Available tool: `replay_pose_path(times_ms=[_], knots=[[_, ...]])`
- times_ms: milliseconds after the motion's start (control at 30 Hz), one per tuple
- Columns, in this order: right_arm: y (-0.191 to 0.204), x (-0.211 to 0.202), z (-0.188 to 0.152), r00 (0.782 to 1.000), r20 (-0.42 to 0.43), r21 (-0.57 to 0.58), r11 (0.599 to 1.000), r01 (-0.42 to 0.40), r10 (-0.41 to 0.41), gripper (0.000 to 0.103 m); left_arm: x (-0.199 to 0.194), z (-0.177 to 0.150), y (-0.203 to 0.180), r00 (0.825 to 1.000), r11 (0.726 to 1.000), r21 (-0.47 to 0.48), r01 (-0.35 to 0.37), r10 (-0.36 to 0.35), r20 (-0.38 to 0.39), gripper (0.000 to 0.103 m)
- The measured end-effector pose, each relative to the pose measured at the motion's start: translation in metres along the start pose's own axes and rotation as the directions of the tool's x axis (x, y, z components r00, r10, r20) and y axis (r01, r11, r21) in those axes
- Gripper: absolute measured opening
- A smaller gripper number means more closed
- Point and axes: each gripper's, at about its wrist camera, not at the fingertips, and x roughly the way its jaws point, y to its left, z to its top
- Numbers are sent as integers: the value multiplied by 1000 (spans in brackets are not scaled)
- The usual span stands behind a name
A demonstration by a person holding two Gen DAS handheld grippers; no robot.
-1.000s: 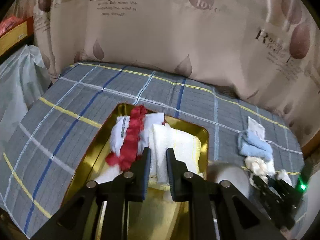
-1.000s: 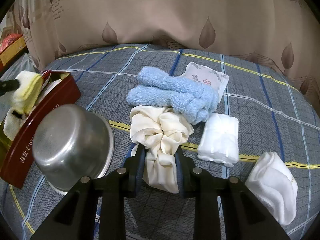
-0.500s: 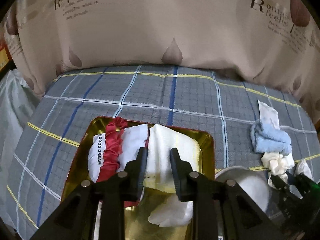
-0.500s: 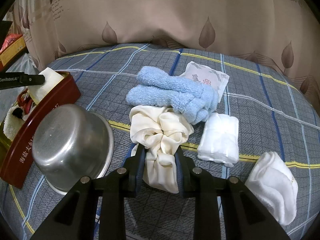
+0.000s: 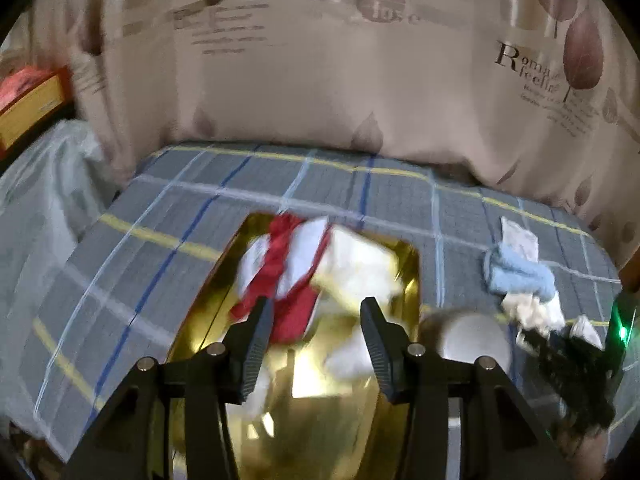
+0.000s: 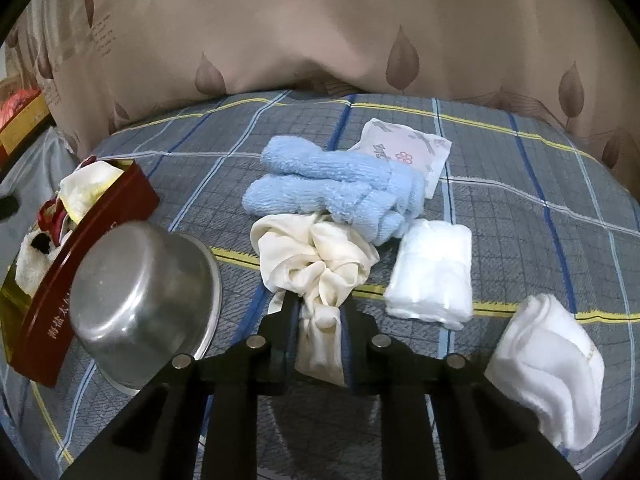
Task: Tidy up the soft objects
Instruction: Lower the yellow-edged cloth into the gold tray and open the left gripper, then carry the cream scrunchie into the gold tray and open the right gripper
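My left gripper (image 5: 317, 322) is open and empty above the gold tin box (image 5: 408, 264). The box holds a cream-yellow cloth (image 5: 360, 268), a red ribbon (image 5: 276, 268) and white cloths. My right gripper (image 6: 320, 312) is shut on a cream scrunchie (image 6: 316, 256) on the plaid bedspread. Next to it lie a light blue towel (image 6: 336, 188), a folded white cloth (image 6: 432, 272) and a rolled white cloth (image 6: 548, 364). The box's red side (image 6: 80, 248) shows at the left of the right wrist view.
An upturned steel bowl (image 6: 136, 300) stands between the box and the scrunchie; it also shows in the left wrist view (image 5: 468, 340). A white packet (image 6: 404, 152) lies behind the blue towel. A beige leaf-print curtain (image 6: 320, 32) hangs behind the bed.
My left gripper has opened and let go of the cream-yellow cloth, which now lies in the box, and has pulled back. My right gripper stays shut on the scrunchie.
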Motion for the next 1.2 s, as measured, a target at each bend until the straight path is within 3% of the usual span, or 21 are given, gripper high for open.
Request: replay_pose_path(times_ms=[200, 333, 467, 567, 767, 867, 1000, 1200], knots=[[-1, -2, -1, 1000, -2, 16, 1000, -19, 19, 12, -47, -56, 31, 1000, 992, -124, -31, 31, -2, 46], [-2, -16, -8, 999, -9, 40, 999, -36, 36, 11, -76, -87, 53, 995, 977, -191, -89, 98, 37, 46], [3, -37, -12, 998, 8, 46, 997, -60, 59, 11, -91, -110, 67, 987, 965, -222, -138, 153, 53, 46], [15, -58, -12, 996, 29, 36, 996, -86, 85, 11, -91, -118, 74, 989, 962, -239, -132, 145, 38, 46], [67, -102, 3, 975, 85, -19, 979, -203, 204, 11, -93, -118, 82, 989, 958, -254, -130, 144, 37, 46], [106, -110, 12, 958, 71, -67, 959, -274, 279, 11, -96, -116, 86, 986, 956, -260, -135, 155, 56, 46], [165, -98, 15, 938, 0, -137, 929, -343, 346, 11, -102, -114, 90, 983, 955, -263, -136, 163, 83, 46], [219, -65, 12, 936, -76, -195, 916, -352, 343, 11, -107, -113, 86, 978, 962, -224, -153, 180, 105, 46]])
